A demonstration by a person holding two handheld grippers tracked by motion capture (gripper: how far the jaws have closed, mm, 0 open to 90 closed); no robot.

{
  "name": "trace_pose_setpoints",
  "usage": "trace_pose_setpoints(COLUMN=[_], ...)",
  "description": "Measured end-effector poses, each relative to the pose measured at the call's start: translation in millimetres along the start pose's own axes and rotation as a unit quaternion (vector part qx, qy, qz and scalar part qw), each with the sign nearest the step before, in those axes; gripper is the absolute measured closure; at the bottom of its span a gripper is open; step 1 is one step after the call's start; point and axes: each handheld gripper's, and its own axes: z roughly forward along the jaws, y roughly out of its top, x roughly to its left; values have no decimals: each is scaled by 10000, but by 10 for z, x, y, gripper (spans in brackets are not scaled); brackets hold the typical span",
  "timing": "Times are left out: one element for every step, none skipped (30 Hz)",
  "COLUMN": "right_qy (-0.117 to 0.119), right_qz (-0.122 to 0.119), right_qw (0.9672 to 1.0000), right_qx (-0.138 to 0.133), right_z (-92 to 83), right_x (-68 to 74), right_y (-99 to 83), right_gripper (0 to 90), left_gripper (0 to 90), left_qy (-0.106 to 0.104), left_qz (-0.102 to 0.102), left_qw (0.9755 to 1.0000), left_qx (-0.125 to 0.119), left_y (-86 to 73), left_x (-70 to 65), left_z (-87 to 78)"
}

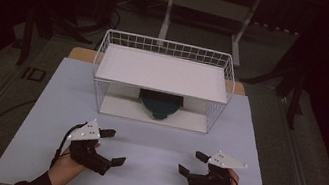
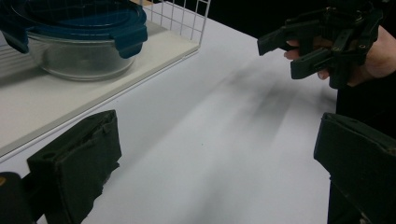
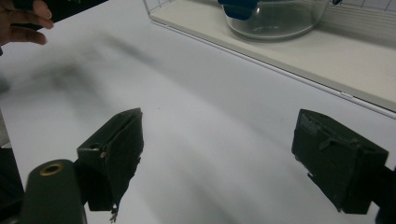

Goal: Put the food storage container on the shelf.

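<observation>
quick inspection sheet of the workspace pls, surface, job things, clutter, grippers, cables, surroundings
surface: pale table top, bare between rack and grippers, faint shadows on it
job's things: white wire rack at the far middle, solid top shelf with nothing on it; glass bowl with a blue clip lid on the rack's lower board, lid on
clutter: nothing seen
grippers: left gripper and right gripper near the front edge, both open, holding nothing, apart from the bowl
cables: black cable trails from the left gripper; another runs over the floor at left
surroundings: dim room, grey floor, a pale frame behind the table
</observation>
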Motion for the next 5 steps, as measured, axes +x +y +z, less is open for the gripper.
trace_pose_setpoints(right_qy=[3,16,21,26,30], right_qz=[-4,-6,-13,-22,-22], right_qw=[10000,10000,10000,10000,10000], right_qx=[-2,-11,-11,-7,-4], right_z=[-1,0,2,5,7], right_x=[2,4,6,8,6], right_y=[1,2,1,1,-1], right_gripper=[167,167,167,166,166], left_gripper=[8,8,8,8,8], left_qy=[-25,-42,-40,-41,-55], left_qz=[-5,-9,15,30,41], left_qw=[10000,10000,10000,10000,10000], left_qx=[2,2,-4,-7,-6], left_y=[0,1,2,4,6], left_x=[1,-2,-7,-13,-18], left_z=[2,5,6,8,11])
